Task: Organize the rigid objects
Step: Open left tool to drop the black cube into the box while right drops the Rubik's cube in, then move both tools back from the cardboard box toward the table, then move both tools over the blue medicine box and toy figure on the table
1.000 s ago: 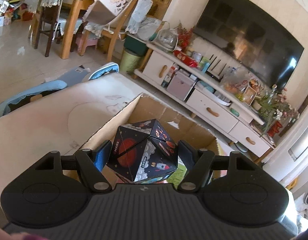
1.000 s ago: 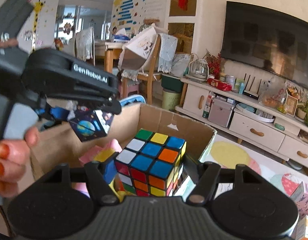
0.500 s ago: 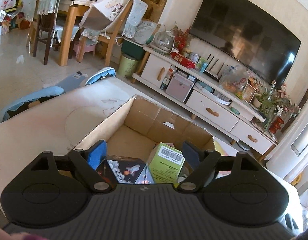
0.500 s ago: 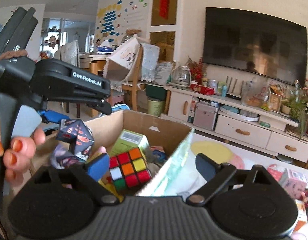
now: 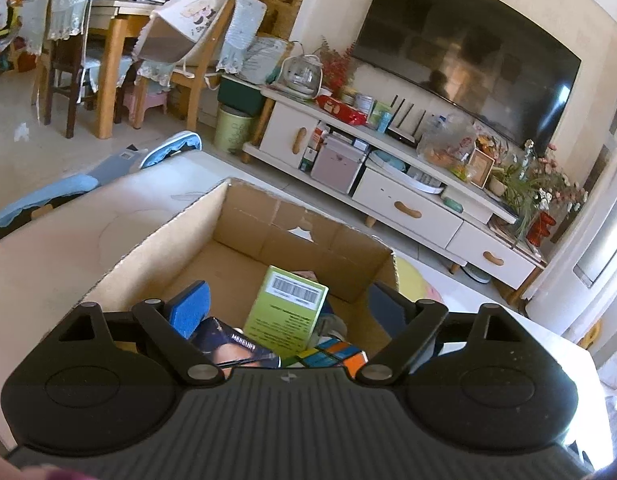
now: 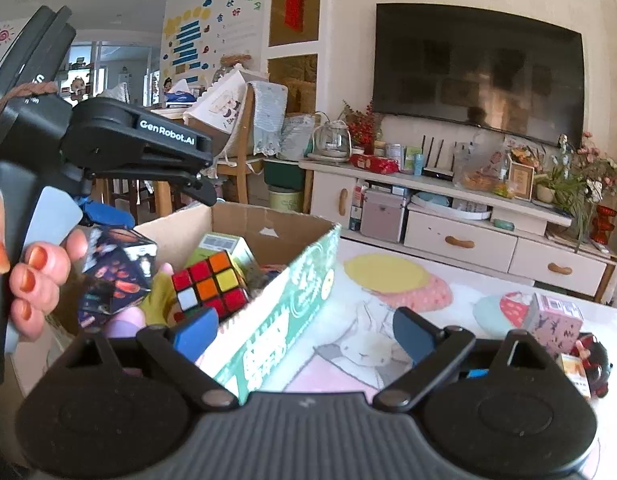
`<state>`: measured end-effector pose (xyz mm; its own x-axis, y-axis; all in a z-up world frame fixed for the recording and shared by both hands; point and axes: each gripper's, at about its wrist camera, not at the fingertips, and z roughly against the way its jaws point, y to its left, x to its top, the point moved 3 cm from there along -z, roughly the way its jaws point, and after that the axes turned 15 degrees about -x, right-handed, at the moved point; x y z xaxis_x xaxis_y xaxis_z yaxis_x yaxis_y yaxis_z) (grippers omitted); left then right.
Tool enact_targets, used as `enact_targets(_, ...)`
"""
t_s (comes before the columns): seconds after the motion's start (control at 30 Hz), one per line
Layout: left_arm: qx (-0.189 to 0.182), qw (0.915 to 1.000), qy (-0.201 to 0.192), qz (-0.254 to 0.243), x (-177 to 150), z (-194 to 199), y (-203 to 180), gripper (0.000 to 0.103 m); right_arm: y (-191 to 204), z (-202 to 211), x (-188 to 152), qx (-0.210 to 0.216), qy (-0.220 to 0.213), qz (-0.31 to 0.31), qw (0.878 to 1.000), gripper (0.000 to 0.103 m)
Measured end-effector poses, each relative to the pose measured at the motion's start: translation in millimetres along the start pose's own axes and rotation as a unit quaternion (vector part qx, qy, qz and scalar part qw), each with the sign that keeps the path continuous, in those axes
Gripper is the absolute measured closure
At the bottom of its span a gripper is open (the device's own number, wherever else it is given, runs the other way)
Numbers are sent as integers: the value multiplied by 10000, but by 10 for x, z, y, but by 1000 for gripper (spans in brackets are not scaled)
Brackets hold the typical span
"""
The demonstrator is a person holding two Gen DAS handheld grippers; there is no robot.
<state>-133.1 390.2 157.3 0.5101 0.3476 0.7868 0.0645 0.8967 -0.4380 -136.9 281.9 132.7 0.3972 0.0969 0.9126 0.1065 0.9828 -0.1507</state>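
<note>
An open cardboard box (image 5: 268, 204) holds a green carton (image 5: 286, 306), a dark space-print cube (image 5: 236, 350) and a Rubik's cube (image 5: 332, 354). My left gripper (image 5: 288, 300) hangs over the box, its jaws opening, with nothing pressed between the blue pads. The space-print cube lies below them. In the right wrist view my right gripper (image 6: 304, 330) stands open astride the box's green-printed side wall (image 6: 292, 308). The Rubik's cube (image 6: 212, 284) rests inside, beyond its left pad. The space-print cube (image 6: 116, 272) sits under the left tool's black body (image 6: 148, 148).
A person's hand (image 6: 32, 276) grips the left tool at the far left. On the cartoon table mat (image 6: 388, 320) to the right of the box lie a pink carton (image 6: 556, 320) and a red-black toy (image 6: 592, 364). A TV cabinet stands beyond the table.
The left gripper opened and the space-print cube dropped into the box. The right gripper opened, left the Rubik's cube in the box, and shifted right over the box's side wall.
</note>
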Motion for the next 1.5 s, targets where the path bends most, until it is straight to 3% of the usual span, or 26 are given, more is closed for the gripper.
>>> enact_targets(0.2,-41,10000,19,-83,-30,20,-8,0,-96,32,-52,-107,68,-41,9999,3)
enact_targets(1.5,-394,9918,512,-1101,-229,-101,-187,0,-918,80,-322,-601,206,-574,9963,2)
